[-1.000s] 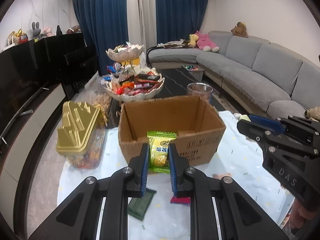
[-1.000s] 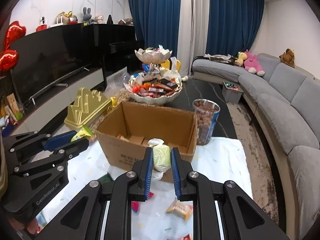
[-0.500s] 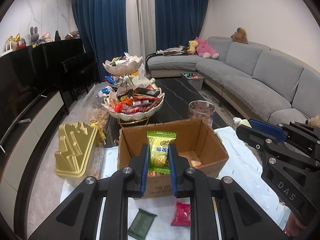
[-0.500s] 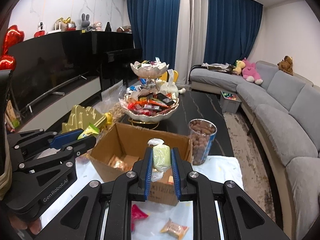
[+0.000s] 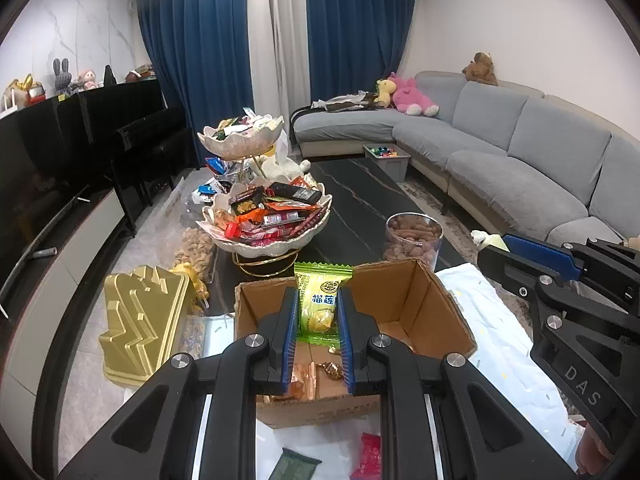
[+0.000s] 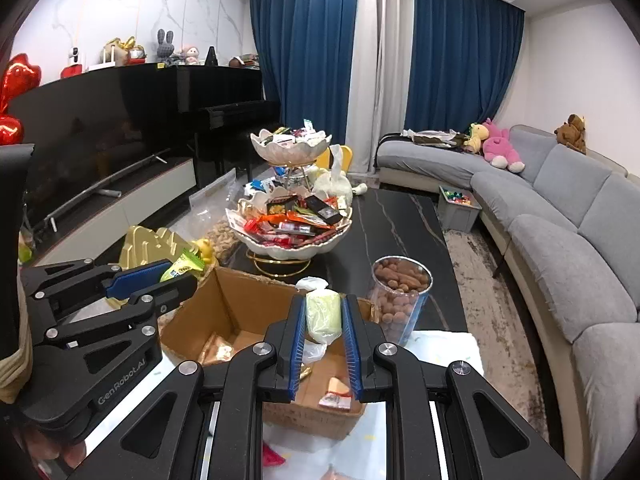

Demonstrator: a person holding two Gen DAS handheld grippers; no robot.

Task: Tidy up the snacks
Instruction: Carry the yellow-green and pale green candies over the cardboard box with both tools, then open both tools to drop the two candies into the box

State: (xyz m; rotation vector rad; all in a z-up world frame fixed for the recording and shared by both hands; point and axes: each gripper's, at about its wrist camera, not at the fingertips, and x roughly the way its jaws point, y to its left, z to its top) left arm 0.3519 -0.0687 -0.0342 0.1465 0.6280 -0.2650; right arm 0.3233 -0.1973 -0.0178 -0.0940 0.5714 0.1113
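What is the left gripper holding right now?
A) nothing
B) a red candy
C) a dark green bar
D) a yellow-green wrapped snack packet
D: the left gripper is shut on a yellow-green snack packet, held above the open cardboard box.

Right gripper [image 6: 323, 320] clamps a pale green wrapped candy [image 6: 322, 316] between its blue-padded fingers [image 6: 297, 340], above the open cardboard box [image 6: 240, 312], whose floor carries a few small wrapped snacks [image 6: 335, 394]. At left, the left gripper [image 6: 160, 276] pinches a yellow-green snack packet [image 6: 185, 265] near the box's left edge, in front of a gold container [image 6: 152, 246]. Behind the box stand a two-tier shell-shaped snack stand [image 6: 292, 216] and, to the right, a clear jar of brown nuts [image 6: 400, 296] on the dark table [image 6: 392, 220].
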